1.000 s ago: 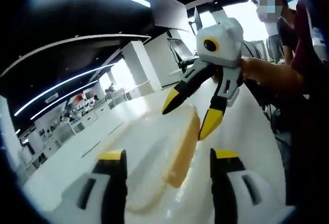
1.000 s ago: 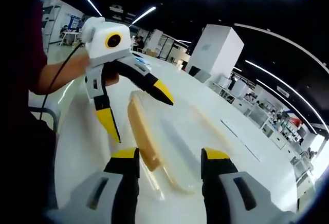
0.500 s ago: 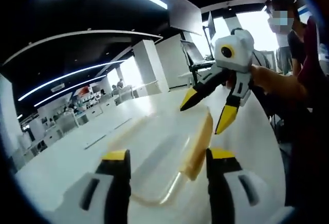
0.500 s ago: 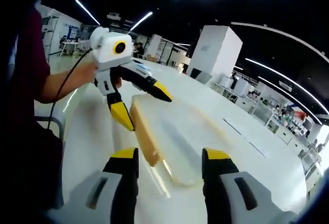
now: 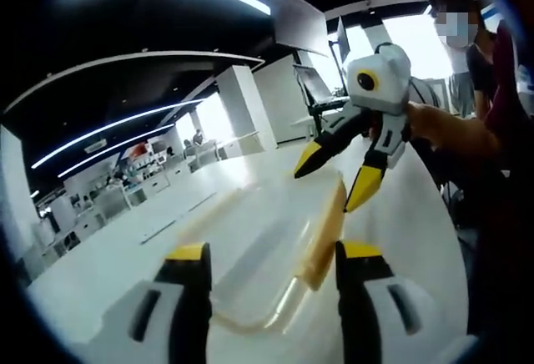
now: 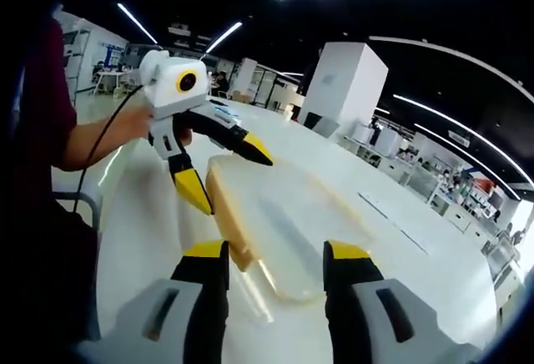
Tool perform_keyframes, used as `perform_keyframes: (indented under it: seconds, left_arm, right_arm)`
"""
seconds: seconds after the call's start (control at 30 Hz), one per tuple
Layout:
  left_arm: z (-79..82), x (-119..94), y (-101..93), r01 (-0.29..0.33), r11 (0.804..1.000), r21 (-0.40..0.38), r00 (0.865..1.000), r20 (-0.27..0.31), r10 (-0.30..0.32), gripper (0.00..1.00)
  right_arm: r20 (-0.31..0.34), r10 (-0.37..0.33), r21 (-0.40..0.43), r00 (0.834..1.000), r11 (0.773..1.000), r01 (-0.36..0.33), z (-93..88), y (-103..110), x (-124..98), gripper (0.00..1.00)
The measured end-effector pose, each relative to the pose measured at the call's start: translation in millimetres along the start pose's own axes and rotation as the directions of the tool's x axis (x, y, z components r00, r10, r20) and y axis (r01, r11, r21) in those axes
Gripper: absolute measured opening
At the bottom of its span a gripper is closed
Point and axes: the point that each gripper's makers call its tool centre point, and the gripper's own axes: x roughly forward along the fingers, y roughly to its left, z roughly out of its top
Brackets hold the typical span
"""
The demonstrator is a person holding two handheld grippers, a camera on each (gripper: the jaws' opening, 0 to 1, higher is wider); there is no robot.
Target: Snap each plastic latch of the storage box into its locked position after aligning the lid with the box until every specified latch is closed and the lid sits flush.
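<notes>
The storage box has a translucent lid (image 5: pixel 259 243) (image 6: pixel 288 214) and lies on a white table. A long yellowish latch (image 5: pixel 327 235) (image 6: pixel 224 218) runs along one side of it. My left gripper (image 5: pixel 274 254) is open, its yellow-tipped jaws standing on either side of the lid's near end. In the right gripper view the left gripper (image 6: pixel 227 174) straddles the lid's far left corner, one jaw over the lid and one beside the latch. My right gripper (image 6: pixel 275 251) is open at the other end. It hangs as the right gripper (image 5: pixel 334 176) over the latch's far end.
The white table (image 5: pixel 108 264) (image 6: pixel 142 222) stretches wide around the box. A person's arm in a dark red sleeve (image 6: pixel 50 105) and a black cable (image 6: pixel 96 143) are at the left. A white pillar (image 6: pixel 342 88) and office desks stand behind.
Both cameras have shifted a little. In the right gripper view the left gripper's lower jaw has come in from beside the box to right next to the latch. Both grippers stay open.
</notes>
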Motion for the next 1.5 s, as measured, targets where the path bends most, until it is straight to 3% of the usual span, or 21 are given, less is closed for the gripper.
perform_keyframes:
  seconds: [0.23,0.3,0.77,1.2,1.27,1.5]
  left_arm:
    - [-0.7,-1.1,0.1,-0.009,1.000,0.010,1.000,0.001,0.009,0.59]
    - [-4.9,-3.0,1.3,-0.017,0.998,0.062,0.999,-0.034,0.019,0.58]
    - [-6.9,0.8,0.5,-0.031,0.996,0.088,0.998,-0.044,0.035,0.58]
    - [-6.4,-0.2,-0.6,-0.025,0.996,0.080,0.998,-0.047,0.029,0.58]
    - [-2.7,-2.5,-5.0,0.000,1.000,0.021,0.999,-0.039,0.001,0.58]
    - [-2.6,-6.0,0.0,-0.012,1.000,0.008,0.999,-0.030,0.012,0.55]
  right_arm:
    - [-0.012,-0.007,-0.017,1.000,1.000,0.007,-0.7,-0.9,3.5,0.46]
    - [-0.011,-0.007,-0.011,1.000,1.000,0.006,-0.9,-1.0,3.3,0.46]
    - [-0.002,-0.014,-0.026,1.000,1.000,0.014,-1.6,-1.3,3.7,0.46]
    - [0.000,-0.020,-0.038,1.000,0.999,0.019,-1.8,0.5,3.3,0.46]
    - [-0.002,-0.020,-0.037,1.000,0.999,0.020,-1.7,0.5,3.3,0.46]
    - [0.001,-0.019,-0.038,1.000,0.999,0.019,-1.6,2.0,2.4,0.46]
